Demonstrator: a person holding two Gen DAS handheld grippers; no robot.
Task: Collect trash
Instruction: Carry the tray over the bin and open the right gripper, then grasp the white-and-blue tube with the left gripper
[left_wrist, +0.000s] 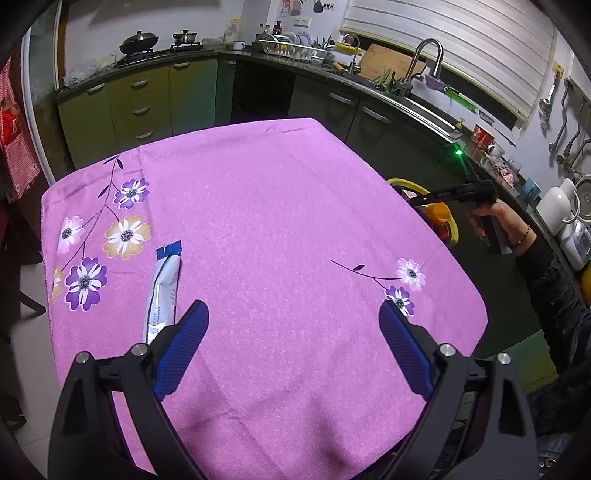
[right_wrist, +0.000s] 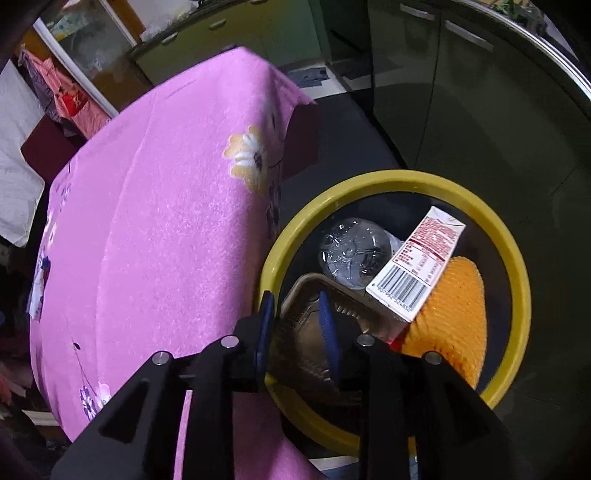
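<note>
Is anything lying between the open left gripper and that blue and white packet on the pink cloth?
No. In the left wrist view only bare pink tablecloth separates the left gripper from the packet.

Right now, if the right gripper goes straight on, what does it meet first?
Probably the foil tray in the yellow bin; the right gripper is over it, though depth is unclear.

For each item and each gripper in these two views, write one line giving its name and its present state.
left gripper: open, empty, above the tablecloth
right gripper: open, empty, over the bin
wrapper: lying flat on the tablecloth, beside the left finger
bin: uncovered, holding trash
plastic bottle: crumpled, in the bin
carton: in the bin, on top
foil tray: in the bin
orange netting: in the bin
</note>
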